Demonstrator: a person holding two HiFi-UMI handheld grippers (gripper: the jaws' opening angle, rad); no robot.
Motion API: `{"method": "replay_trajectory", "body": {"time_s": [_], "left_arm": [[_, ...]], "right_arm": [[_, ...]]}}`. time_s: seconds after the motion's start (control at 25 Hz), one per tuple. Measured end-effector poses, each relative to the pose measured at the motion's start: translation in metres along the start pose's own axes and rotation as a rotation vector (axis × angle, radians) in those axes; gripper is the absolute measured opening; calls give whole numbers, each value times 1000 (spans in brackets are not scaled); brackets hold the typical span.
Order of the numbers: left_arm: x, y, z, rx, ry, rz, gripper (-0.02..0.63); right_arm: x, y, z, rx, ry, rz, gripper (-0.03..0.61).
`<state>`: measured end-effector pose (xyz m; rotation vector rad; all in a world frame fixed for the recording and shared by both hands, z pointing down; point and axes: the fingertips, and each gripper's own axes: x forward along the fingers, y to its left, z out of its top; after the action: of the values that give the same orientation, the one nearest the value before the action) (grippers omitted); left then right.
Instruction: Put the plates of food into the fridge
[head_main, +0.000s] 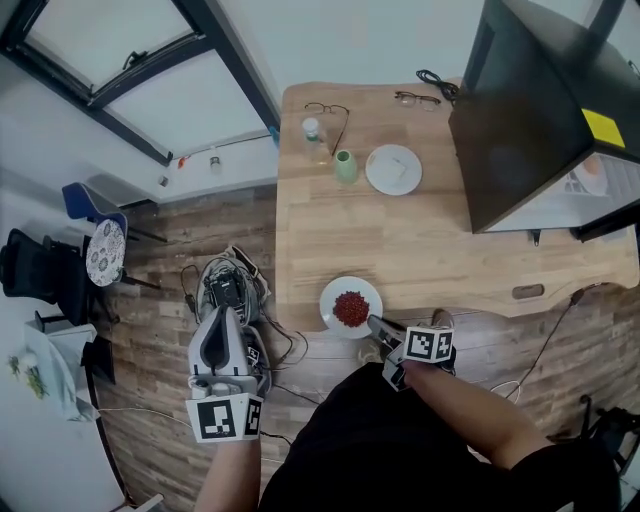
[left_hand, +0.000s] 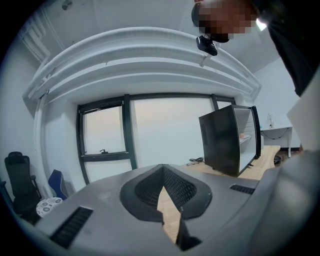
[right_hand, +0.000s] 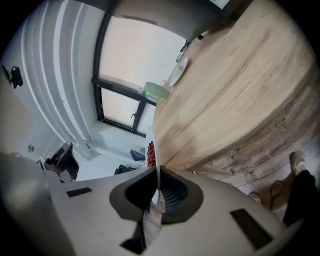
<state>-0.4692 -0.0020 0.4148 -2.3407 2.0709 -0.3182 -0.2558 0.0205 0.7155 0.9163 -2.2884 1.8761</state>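
The left tongs (head_main: 224, 314) were held low over the wooden floor (head_main: 160, 330), beside the worktop (head_main: 430, 240), above a tangle of cables (head_main: 232, 284). In the left gripper view the left tongs (left_hand: 163, 168) were seen with their tips pressed together and nothing between them.

The right tongs (head_main: 372, 322) were reached to the near edge of the worktop and were pinched on the near rim of a white plate (head_main: 331, 298) carrying a heap of red food (head_main: 351, 308). The plate was resting on the worktop at that near edge. In the right gripper view the thin rim of the plate (right_hand: 156, 150) was seen clamped between the pads, with the red food (right_hand: 150, 152) just beyond.

Farther across the worktop a green cup (head_main: 345, 165) was stood just beside a second white plate (head_main: 393, 169). At the far right a black fridge (head_main: 535, 110) was set on the worktop with its door swung open and a pale interior (head_main: 590, 188) showing. Two pairs of glasses (head_main: 327, 109) were laid near the far edge.
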Motion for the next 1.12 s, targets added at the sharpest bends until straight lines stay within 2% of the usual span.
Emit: {"method": "replay_trajectory", "body": {"time_s": [0.4, 0.8, 1.12], "left_arm": [[44, -61, 33, -25, -78, -112, 3], [87, -145, 64, -41, -125, -230, 3], [113, -212, 86, -44, -156, -312, 3]], "right_arm": [[-74, 9, 65, 10, -162, 3, 31], [-164, -17, 124, 33, -311, -46, 31], [-234, -35, 155, 33, -403, -69, 31]]}}
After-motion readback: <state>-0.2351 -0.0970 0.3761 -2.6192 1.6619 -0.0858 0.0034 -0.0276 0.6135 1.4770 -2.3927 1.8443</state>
